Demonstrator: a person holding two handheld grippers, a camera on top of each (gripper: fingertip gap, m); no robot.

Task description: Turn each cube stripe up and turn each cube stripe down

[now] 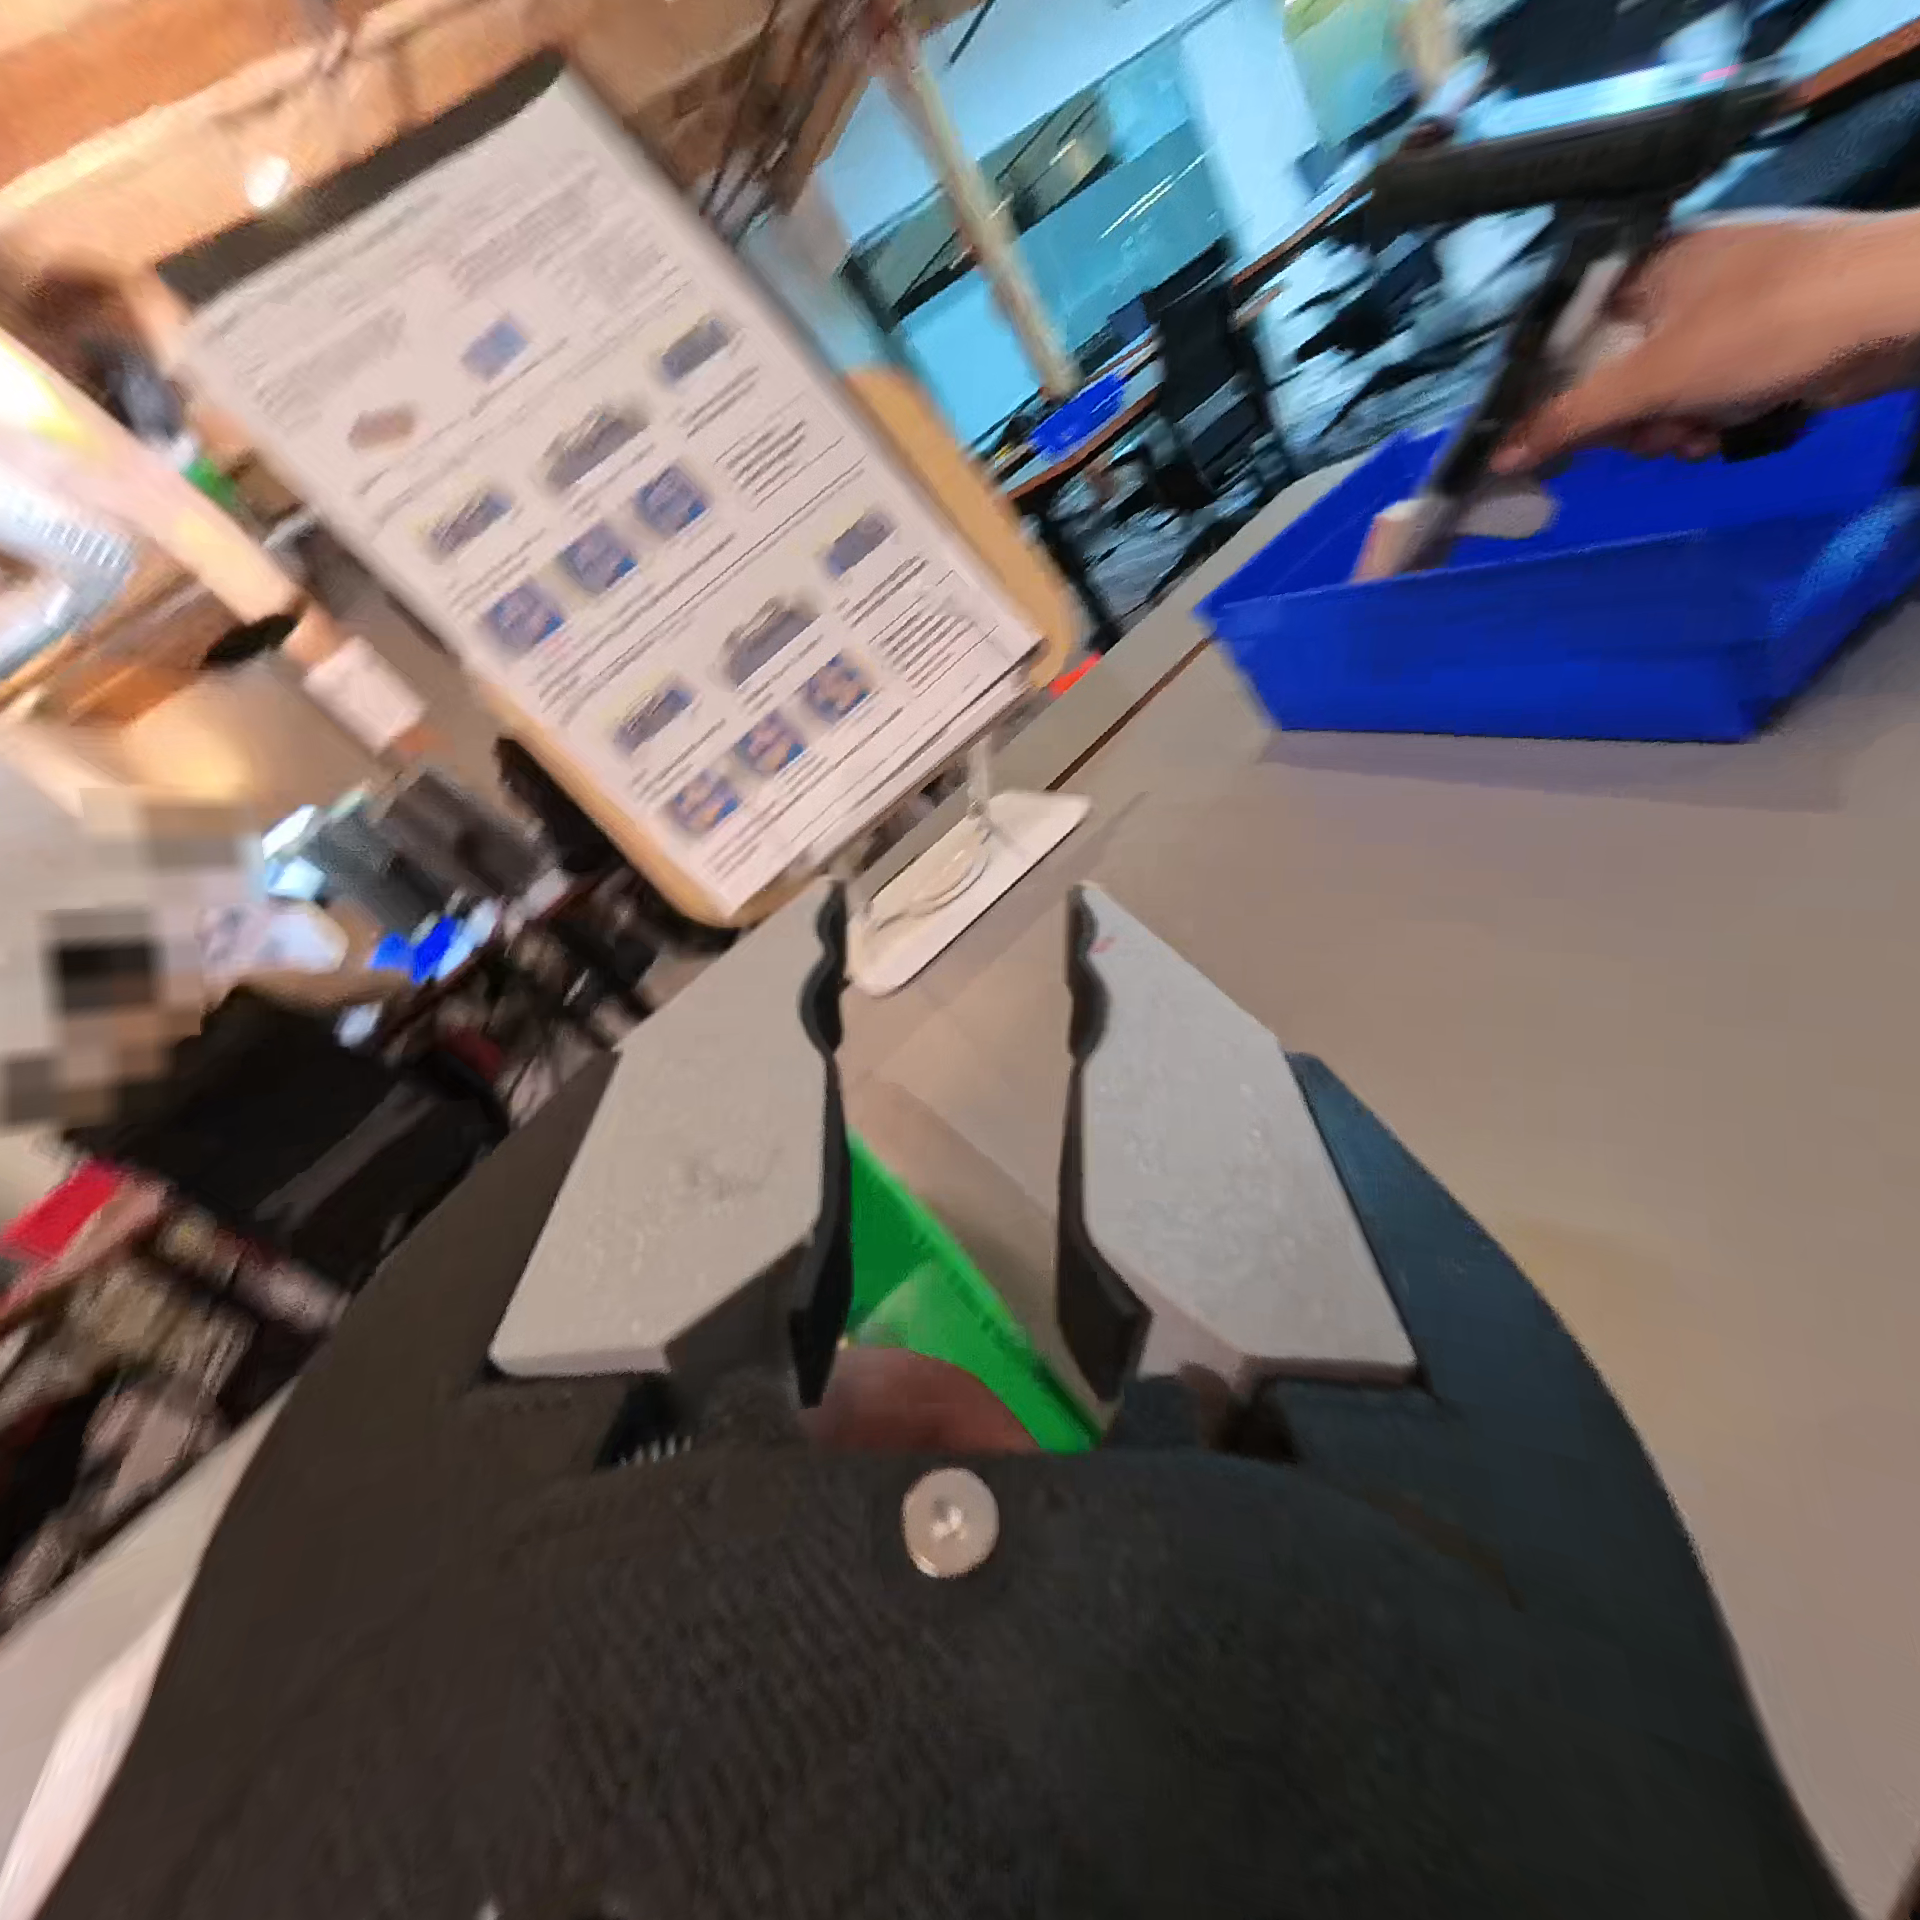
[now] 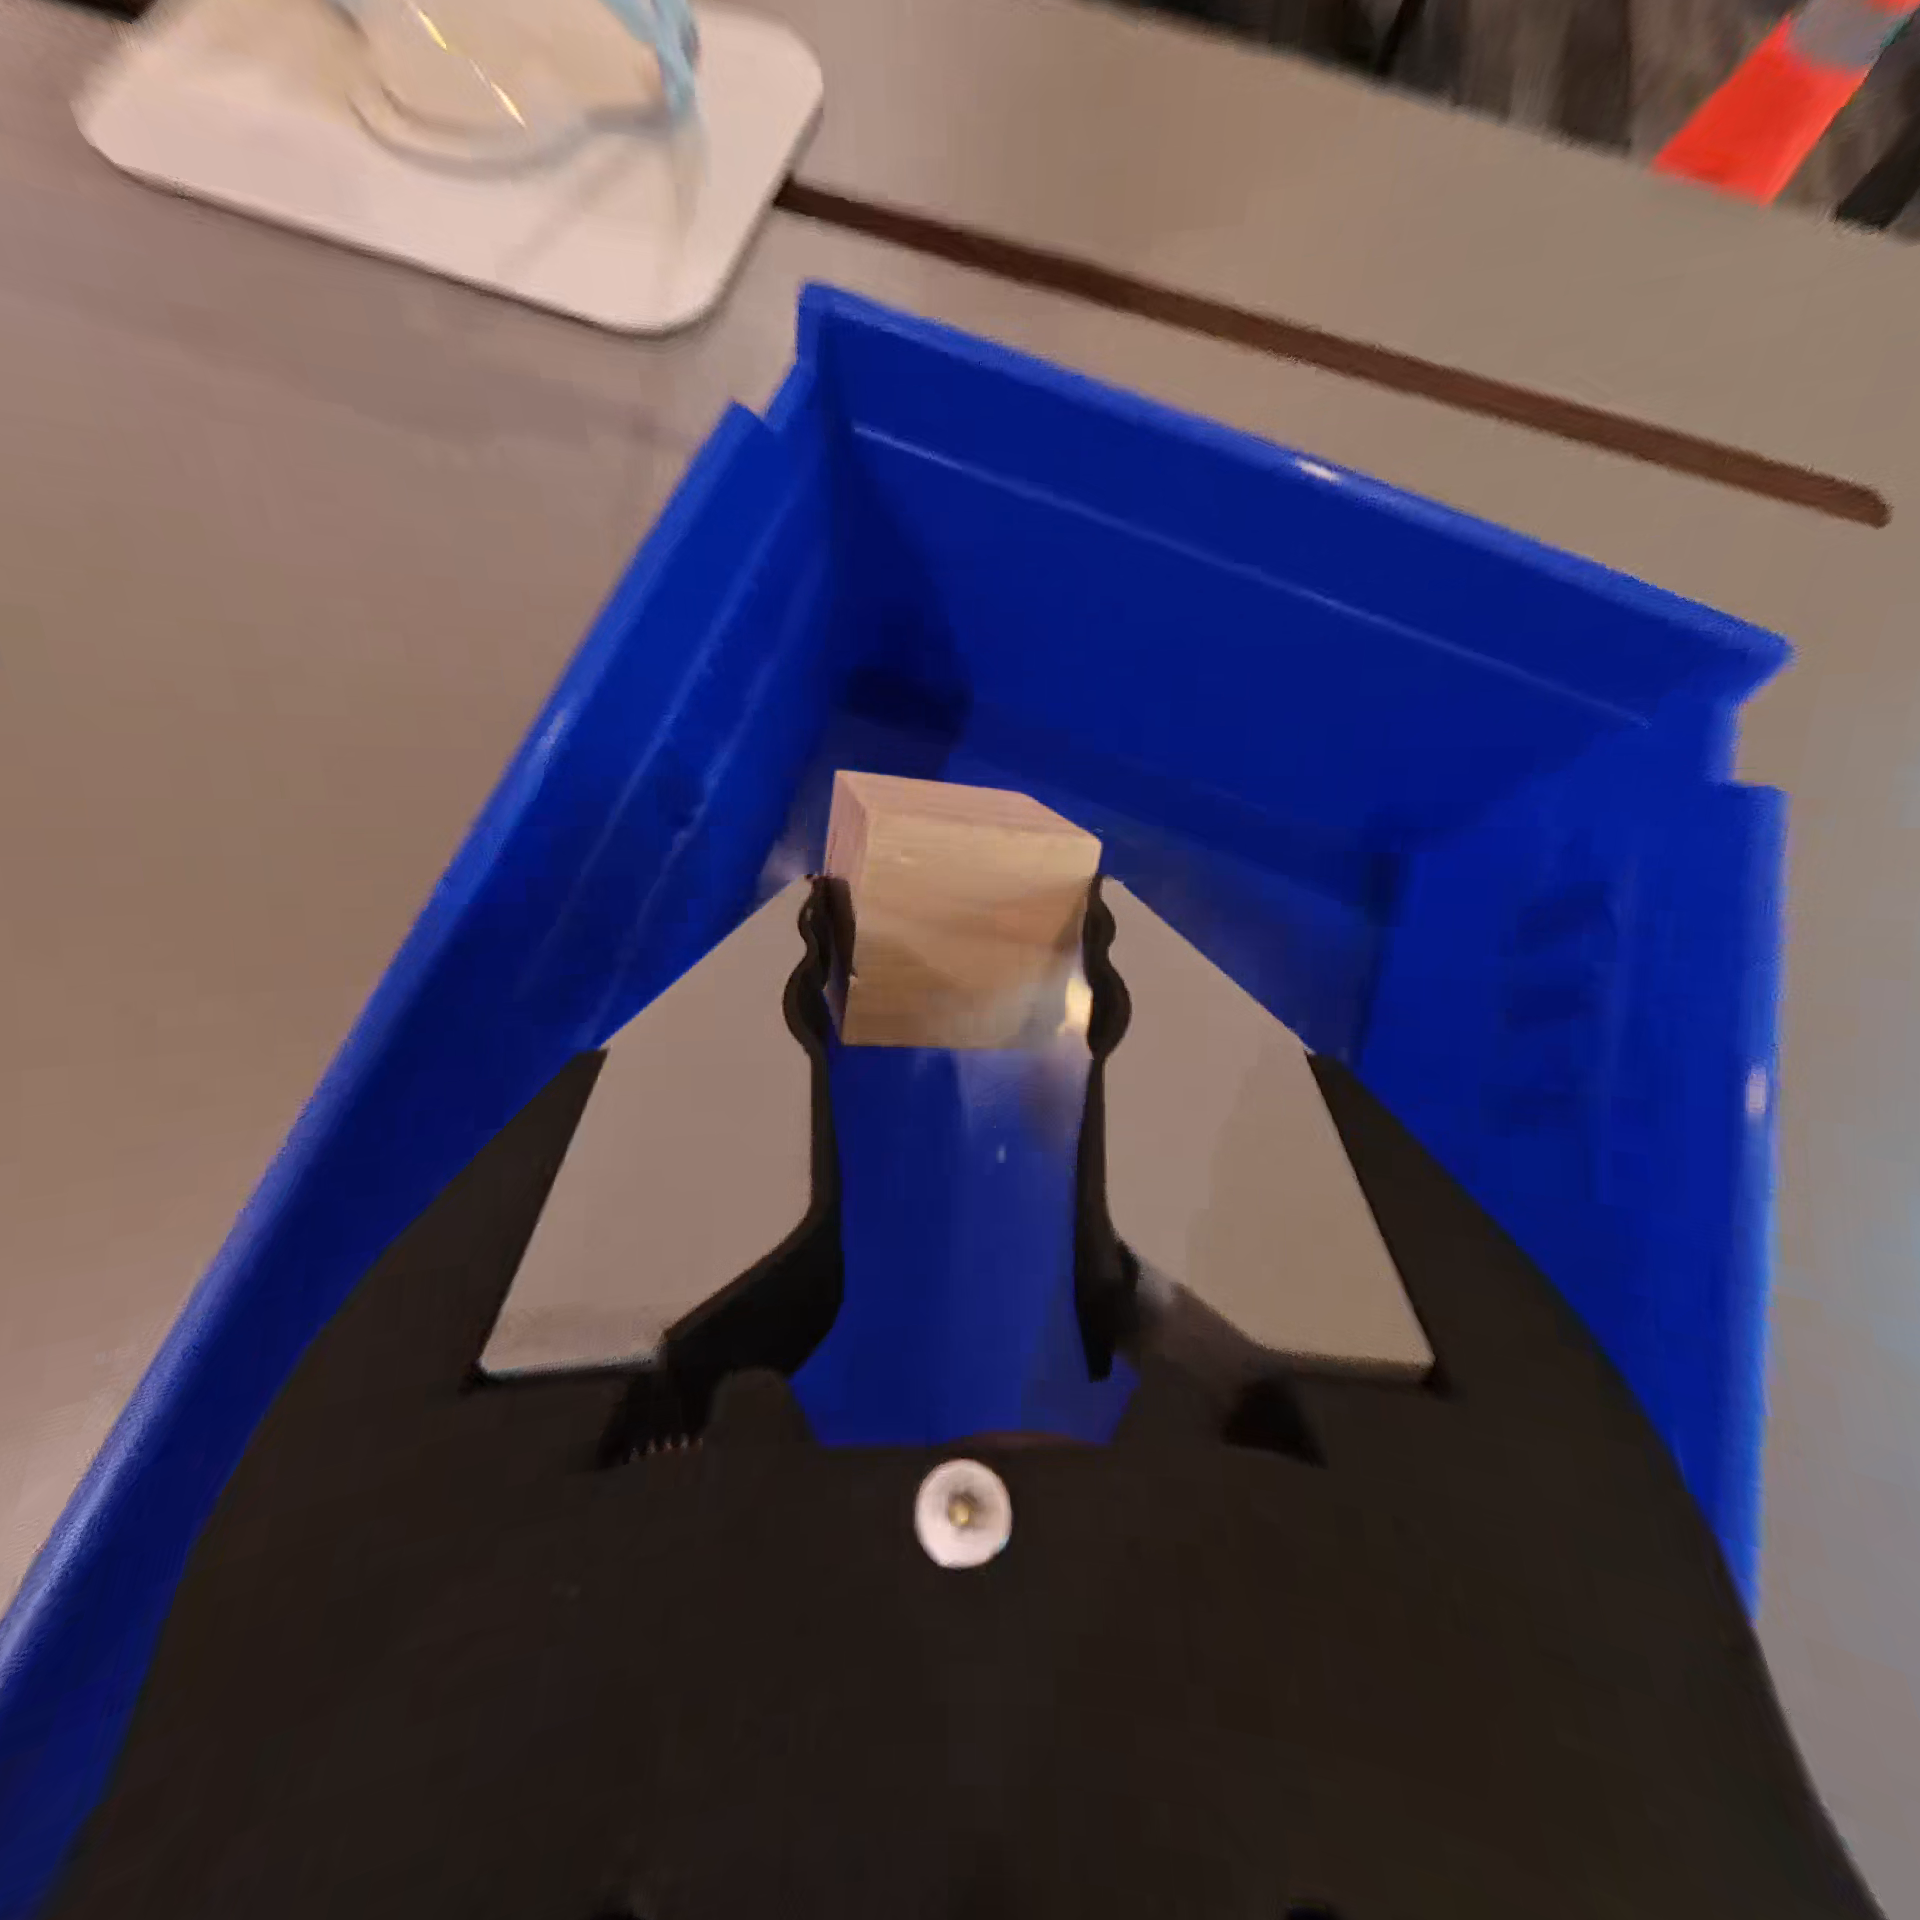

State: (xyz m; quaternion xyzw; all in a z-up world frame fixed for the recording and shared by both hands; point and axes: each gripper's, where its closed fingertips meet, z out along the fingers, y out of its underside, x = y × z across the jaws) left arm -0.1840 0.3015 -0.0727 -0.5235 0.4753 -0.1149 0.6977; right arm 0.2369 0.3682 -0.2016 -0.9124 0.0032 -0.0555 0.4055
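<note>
In the right wrist view a plain wooden cube (image 2: 961,904) sits between the tips of my right gripper (image 2: 958,935), which is shut on it inside the blue bin (image 2: 1247,582). No stripe shows on the cube's visible faces. I cannot tell whether the cube rests on the bin floor. The left wrist view shows the same gripper (image 1: 1439,520), held by a hand (image 1: 1745,332), with the cube (image 1: 1392,535) in the blue bin (image 1: 1538,665) at the far right. My left gripper (image 1: 956,925) is open and empty, tilted above the grey table (image 1: 1455,987).
A white sign stand base (image 1: 966,883) with a printed sheet (image 1: 623,499) stands just beyond the left gripper; the base also shows in the right wrist view (image 2: 468,208). A green object (image 1: 925,1299) lies under the left fingers. A dark seam (image 2: 1351,364) crosses the table.
</note>
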